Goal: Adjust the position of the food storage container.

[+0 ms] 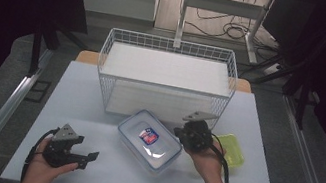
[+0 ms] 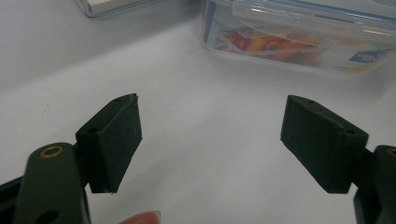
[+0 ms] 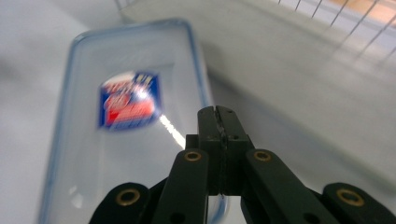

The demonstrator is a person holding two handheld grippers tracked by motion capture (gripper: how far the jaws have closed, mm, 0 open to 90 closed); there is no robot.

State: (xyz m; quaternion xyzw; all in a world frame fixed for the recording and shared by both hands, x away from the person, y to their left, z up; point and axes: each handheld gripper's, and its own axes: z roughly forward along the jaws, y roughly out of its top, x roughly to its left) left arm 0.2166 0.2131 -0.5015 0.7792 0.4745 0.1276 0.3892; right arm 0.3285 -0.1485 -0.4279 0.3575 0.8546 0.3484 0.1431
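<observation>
Right gripper (image 1: 183, 134) is sitting clenched, jaws pressed flat together with nothing between them, hovering at the right edge of the clear lidded box (image 1: 149, 141). Box is lying mid-table (image 1: 74, 91), blue-red label (image 1: 147, 135) up, just in front of the white wire basket (image 1: 109, 54). Left gripper (image 1: 88, 158) is resting released at the near-left of the table, jaws wide apart, pads (image 2: 112, 142) empty, box ahead of it and apart. Yellow lid (image 1: 234, 150) is lying right of the right hand (image 1: 207, 160).
</observation>
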